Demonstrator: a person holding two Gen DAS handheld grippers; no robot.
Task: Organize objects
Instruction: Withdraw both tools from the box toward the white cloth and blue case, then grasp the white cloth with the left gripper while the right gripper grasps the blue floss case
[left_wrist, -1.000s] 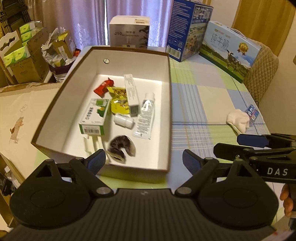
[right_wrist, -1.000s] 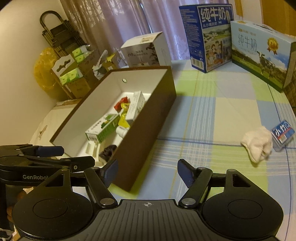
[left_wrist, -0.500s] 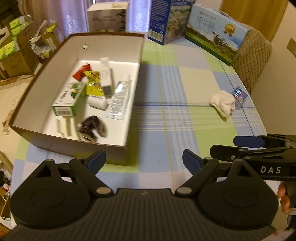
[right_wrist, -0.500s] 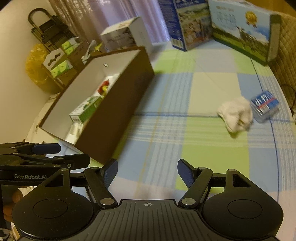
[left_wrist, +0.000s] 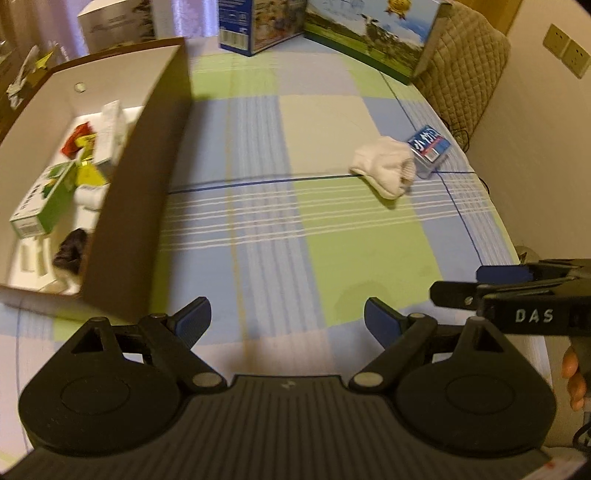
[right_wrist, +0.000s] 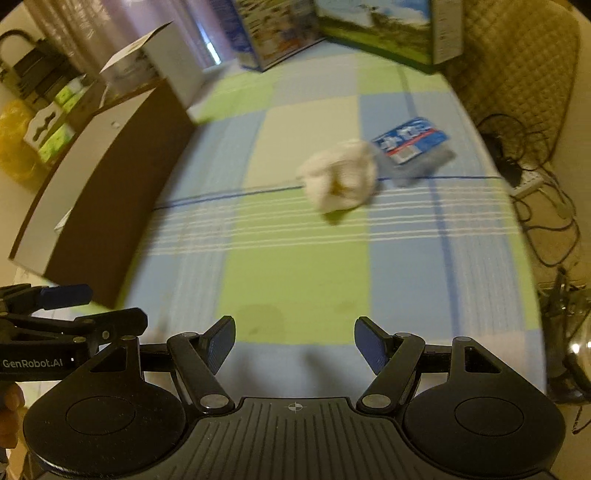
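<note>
Lying crumpled, the white sock (left_wrist: 384, 170) (soft, bunched); both grippers (left_wrist: 287, 320) (right_wrist: 294, 341) spread, empty.

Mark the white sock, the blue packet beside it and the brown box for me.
white sock (left_wrist: 384, 168), left wrist view, middle of the bundle.
blue packet (left_wrist: 428, 142), left wrist view, printed top face.
brown box (left_wrist: 136, 206), left wrist view, outer side wall.

The near wall of the brown box (left_wrist: 125, 206) hides part of its contents from my left wrist camera; from my right wrist camera its interior is almost wholly hidden. The print on the blue packet (right_wrist: 410, 142) beside the box is blurred. The milk cartons (left_wrist: 373, 29) behind the box are cropped at the top edge.
</note>
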